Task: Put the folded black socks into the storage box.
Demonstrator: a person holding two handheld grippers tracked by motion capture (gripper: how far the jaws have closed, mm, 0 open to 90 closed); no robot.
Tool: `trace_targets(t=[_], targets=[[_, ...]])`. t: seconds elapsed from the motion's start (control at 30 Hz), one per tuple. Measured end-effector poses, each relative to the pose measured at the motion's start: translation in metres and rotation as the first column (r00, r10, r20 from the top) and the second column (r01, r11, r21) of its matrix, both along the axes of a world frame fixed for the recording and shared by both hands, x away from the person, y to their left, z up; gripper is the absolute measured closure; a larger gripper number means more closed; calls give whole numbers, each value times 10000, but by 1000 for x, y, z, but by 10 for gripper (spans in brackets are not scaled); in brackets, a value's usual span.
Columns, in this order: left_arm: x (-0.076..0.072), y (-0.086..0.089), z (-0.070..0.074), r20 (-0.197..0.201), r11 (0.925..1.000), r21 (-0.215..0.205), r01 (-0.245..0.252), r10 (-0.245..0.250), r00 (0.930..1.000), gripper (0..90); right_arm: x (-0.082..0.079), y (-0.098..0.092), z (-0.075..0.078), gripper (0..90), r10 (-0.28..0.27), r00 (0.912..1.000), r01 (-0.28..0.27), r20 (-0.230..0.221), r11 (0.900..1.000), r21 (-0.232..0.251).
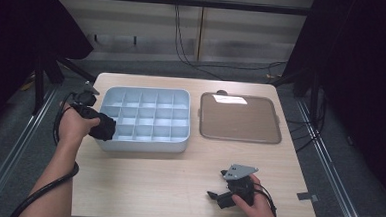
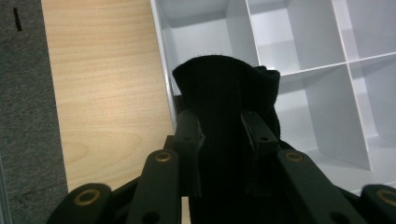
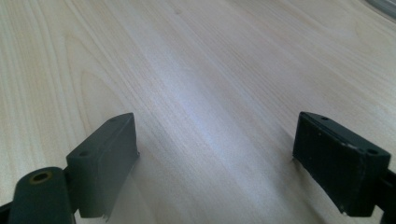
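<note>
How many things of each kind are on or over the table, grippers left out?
Divided grey organizer tray: 1
Flat lid: 1
Rolled black cloth, held over the tray's near-left corner: 1
Total: 3

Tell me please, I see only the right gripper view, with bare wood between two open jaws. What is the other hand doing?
Observer: The left gripper is shut on a black cloth, seen in its own view.
Operator: Where is it holding this cloth?
Observer: In the high view, over the near left corner of a pale blue compartment box.
Operator: Is something else on the table?
Observer: Yes, a flat clear lid lies to the right of the box.
</note>
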State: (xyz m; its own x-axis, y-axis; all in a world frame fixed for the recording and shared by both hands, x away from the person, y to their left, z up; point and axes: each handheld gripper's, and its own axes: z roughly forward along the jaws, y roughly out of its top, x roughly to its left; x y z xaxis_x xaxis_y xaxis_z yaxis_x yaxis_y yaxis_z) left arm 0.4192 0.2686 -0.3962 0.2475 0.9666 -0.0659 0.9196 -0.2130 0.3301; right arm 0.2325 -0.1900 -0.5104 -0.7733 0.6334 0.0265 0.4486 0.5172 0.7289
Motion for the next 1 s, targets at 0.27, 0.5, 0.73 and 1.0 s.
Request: trace_targets(t=[0.27,0.5,0.73,1.0], targets=[[1,-4,-3,-124,9996,286,-58,62,9999,714,0,0,0,132,-2,10000,2,0,10000,1],[1,-7,-5,-150,9990,442,-49,56,9999,714,0,0,0,132,-1,10000,1,3,10000,0],[0,-7,-5,-96,9990,452,2,2,10000,706,0,0,0,132,6,10000,-6,-21,10000,5],[2,-15,-10,-239,9951,985,78,-54,9997,712,0,0,0,132,0,10000,0,1,10000,-1]])
